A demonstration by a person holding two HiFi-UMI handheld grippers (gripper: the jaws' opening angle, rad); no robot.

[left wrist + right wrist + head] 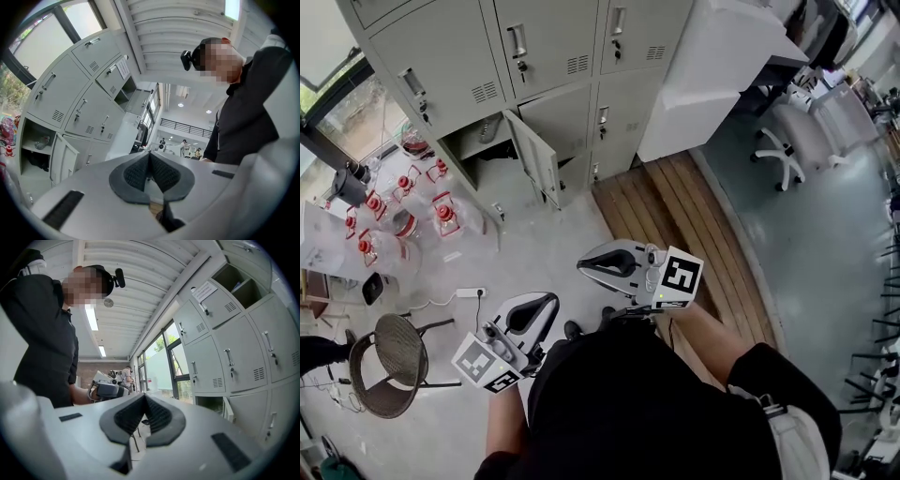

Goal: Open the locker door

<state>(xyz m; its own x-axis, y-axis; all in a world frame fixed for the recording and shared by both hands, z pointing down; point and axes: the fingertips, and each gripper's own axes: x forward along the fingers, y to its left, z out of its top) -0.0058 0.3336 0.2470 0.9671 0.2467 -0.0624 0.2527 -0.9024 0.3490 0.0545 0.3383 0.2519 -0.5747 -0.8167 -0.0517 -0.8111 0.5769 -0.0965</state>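
The grey locker bank [534, 56] fills the top of the head view. One lower locker door [534, 159] stands swung open, and its compartment [483, 136] shows beside it. That open door [63, 157] also appears low left in the left gripper view and as the door [228, 408] at the right in the right gripper view. My left gripper [553, 302] and right gripper [583, 265] are held close to my body, well short of the lockers. Both are shut with nothing between the pads. The left gripper [105, 387] is seen from the right gripper view.
A round-seat chair [389, 361] stands at the lower left. Several red-capped clear containers [403, 202] lie on the floor left of the lockers, with a power strip [469, 292] nearby. A white cabinet [722, 66], wooden floor slats [675, 225] and an office chair [778, 150] are on the right.
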